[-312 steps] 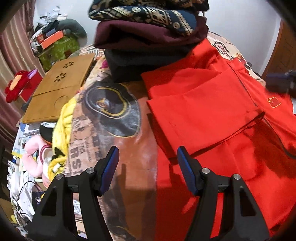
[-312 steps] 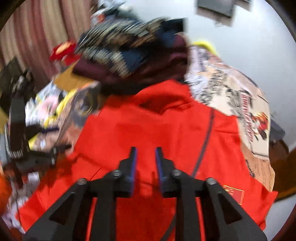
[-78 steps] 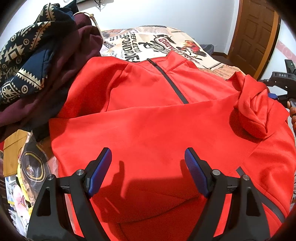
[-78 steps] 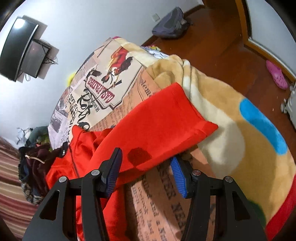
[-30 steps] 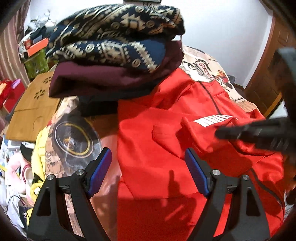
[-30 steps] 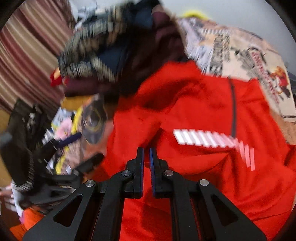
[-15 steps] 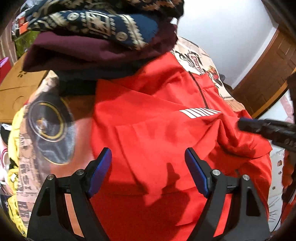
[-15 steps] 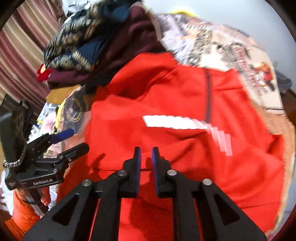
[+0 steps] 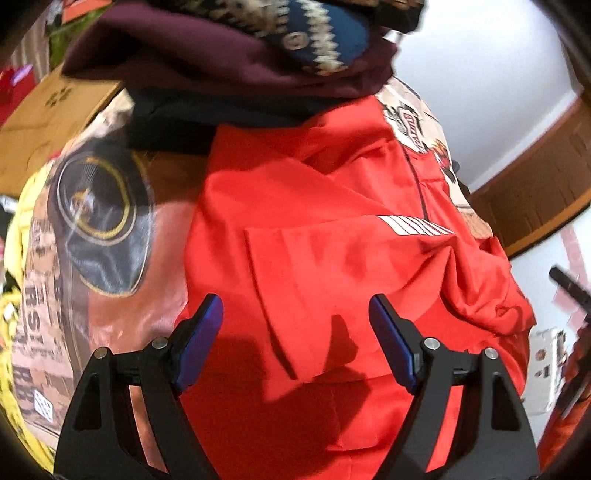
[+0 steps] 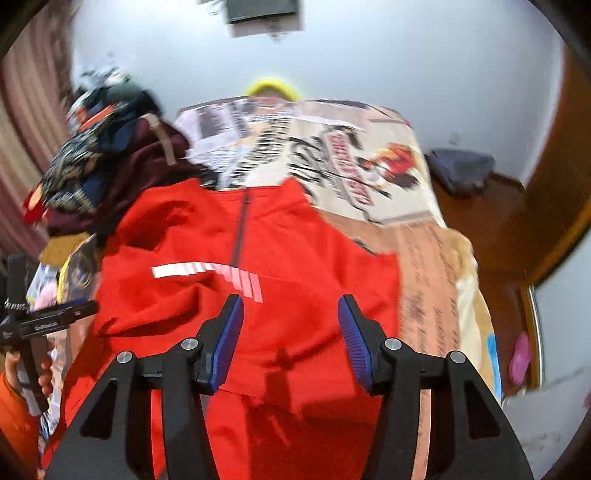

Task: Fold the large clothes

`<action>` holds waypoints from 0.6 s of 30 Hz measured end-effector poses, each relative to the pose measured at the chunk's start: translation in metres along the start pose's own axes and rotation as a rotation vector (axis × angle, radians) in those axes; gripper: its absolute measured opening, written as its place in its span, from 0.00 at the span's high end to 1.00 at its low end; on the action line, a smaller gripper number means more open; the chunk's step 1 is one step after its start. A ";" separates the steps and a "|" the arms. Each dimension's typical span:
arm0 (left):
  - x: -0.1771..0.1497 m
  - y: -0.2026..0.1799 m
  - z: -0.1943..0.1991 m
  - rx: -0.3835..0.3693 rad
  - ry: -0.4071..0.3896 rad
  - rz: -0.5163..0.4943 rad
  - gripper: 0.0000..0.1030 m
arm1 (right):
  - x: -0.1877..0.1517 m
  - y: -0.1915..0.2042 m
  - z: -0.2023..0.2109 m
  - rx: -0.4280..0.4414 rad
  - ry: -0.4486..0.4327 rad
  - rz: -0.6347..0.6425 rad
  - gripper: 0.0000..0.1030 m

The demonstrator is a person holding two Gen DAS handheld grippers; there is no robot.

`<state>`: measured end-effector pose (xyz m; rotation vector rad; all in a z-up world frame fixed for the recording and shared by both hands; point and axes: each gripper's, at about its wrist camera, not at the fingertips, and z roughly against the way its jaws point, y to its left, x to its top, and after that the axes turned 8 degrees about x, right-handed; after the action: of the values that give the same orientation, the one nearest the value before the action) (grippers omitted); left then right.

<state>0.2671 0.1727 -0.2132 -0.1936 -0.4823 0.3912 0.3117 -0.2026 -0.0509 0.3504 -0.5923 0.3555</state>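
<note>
Across the middle of the bed [image 10: 424,254] lies the red jacket [image 9: 332,258], both sleeves folded over its front, beside a pile of folded clothes [image 9: 229,55]. Left gripper [image 9: 295,332] hovers wide open; right gripper [image 10: 290,332] is opening, holding nothing. Folding it bottom-to-collar seems left.

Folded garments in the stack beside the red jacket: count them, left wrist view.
3, maybe more hidden: patterned navy garment on top, maroon garment beneath it, dark garment lowest, touching the red jacket.
</note>
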 end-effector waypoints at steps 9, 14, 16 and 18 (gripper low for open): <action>-0.013 0.018 -0.022 -0.087 0.118 0.091 0.22 | -0.021 -0.036 -0.008 -0.063 0.024 -0.080 0.52; -0.016 0.014 -0.032 -0.152 0.153 0.109 0.30 | -0.027 -0.039 -0.017 -0.064 0.045 -0.070 0.52; -0.015 0.011 -0.034 -0.164 0.158 0.110 0.45 | -0.031 -0.040 -0.020 -0.059 0.052 -0.071 0.52; -0.013 0.008 -0.033 -0.163 0.148 0.098 0.62 | -0.034 -0.041 -0.024 -0.053 0.062 -0.076 0.52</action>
<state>0.2699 0.1722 -0.2491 -0.4022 -0.3590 0.4300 0.3142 -0.2362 -0.0984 0.3090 -0.5253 0.2758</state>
